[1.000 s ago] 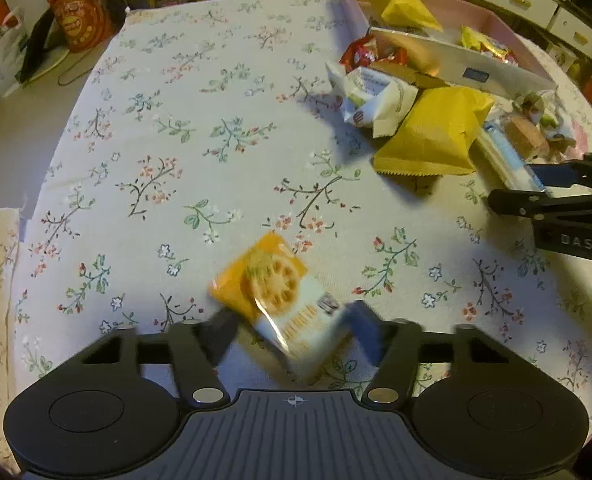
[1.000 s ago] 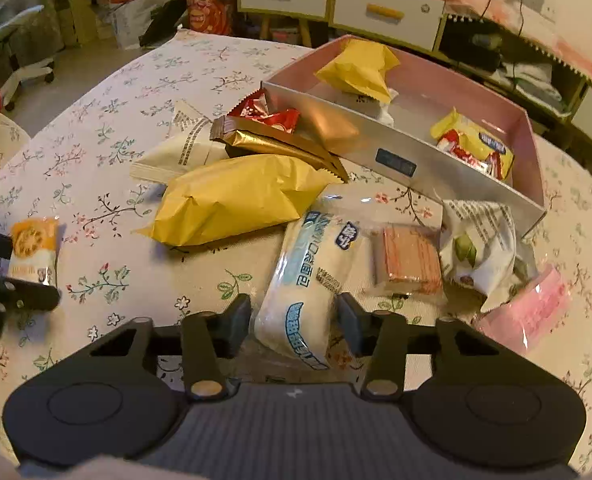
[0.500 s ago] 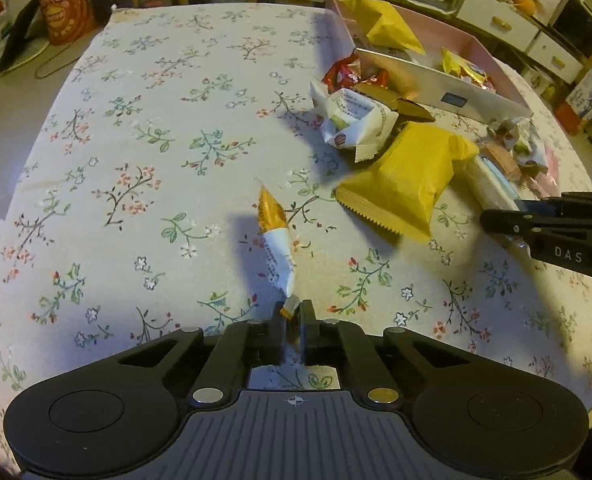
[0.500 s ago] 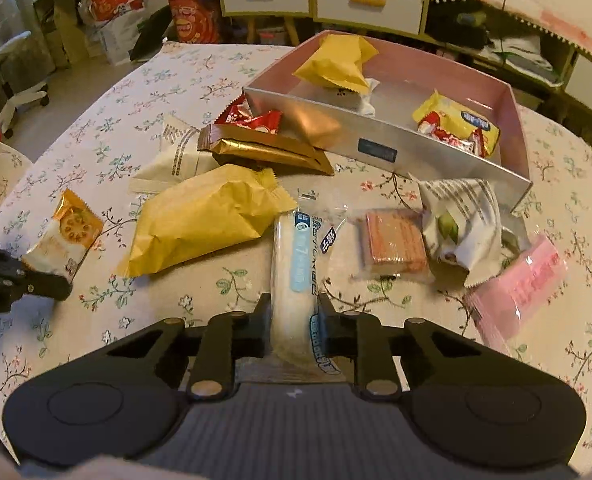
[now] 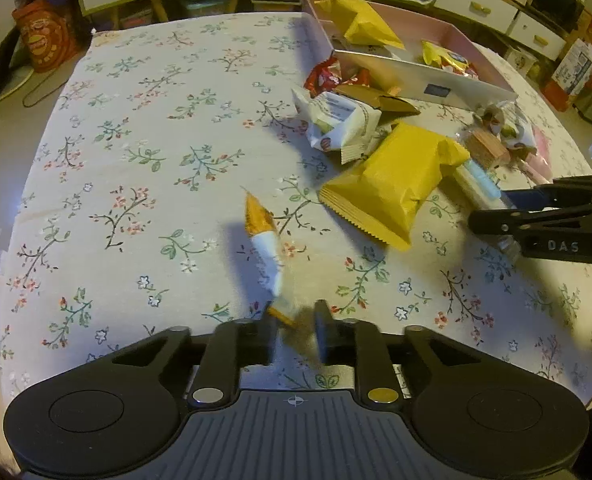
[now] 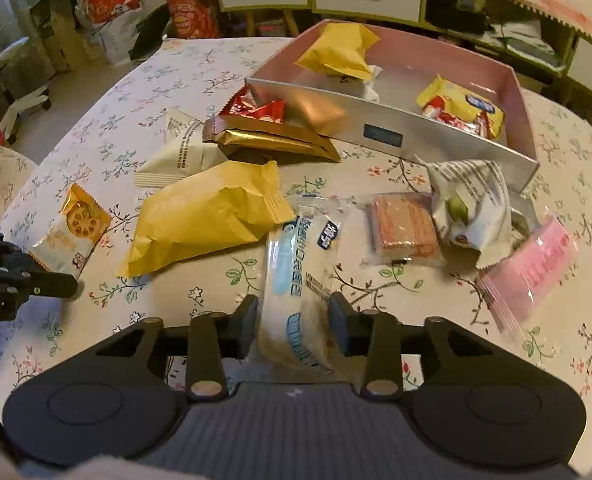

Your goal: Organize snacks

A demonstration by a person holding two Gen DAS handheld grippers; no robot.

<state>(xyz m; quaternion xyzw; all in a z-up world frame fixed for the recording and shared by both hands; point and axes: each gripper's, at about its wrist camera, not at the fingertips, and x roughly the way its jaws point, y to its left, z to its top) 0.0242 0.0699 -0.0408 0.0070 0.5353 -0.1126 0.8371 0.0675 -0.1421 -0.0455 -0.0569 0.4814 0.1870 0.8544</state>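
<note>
An orange-and-white cracker packet (image 5: 262, 232) stands on edge over the flowered tablecloth, its lower end between the fingers of my left gripper (image 5: 295, 334). Those jaws are opening, with a gap beside the packet. In the right wrist view this cracker packet (image 6: 72, 232) sits just ahead of the left gripper (image 6: 52, 280). My right gripper (image 6: 292, 320) straddles a white-and-blue bread packet (image 6: 296, 264) lying on the cloth. Its jaws are opening too, and the packet fills the space between them. The pink box (image 6: 392, 132) with several snacks inside stands behind.
A big yellow bag (image 6: 208, 216), gold bars (image 6: 272, 140), red packets (image 6: 256, 108), a wafer pack (image 6: 404, 228), a white-green packet (image 6: 472, 208) and a pink packet (image 6: 532, 268) crowd the cloth before the box. The cloth's left half (image 5: 136, 140) is bare. Drawers stand beyond the table.
Both grippers shut tight on their packets half a second ago, and now both pairs of jaws have parted again. The cracker packet turned from flat to edge-on.
</note>
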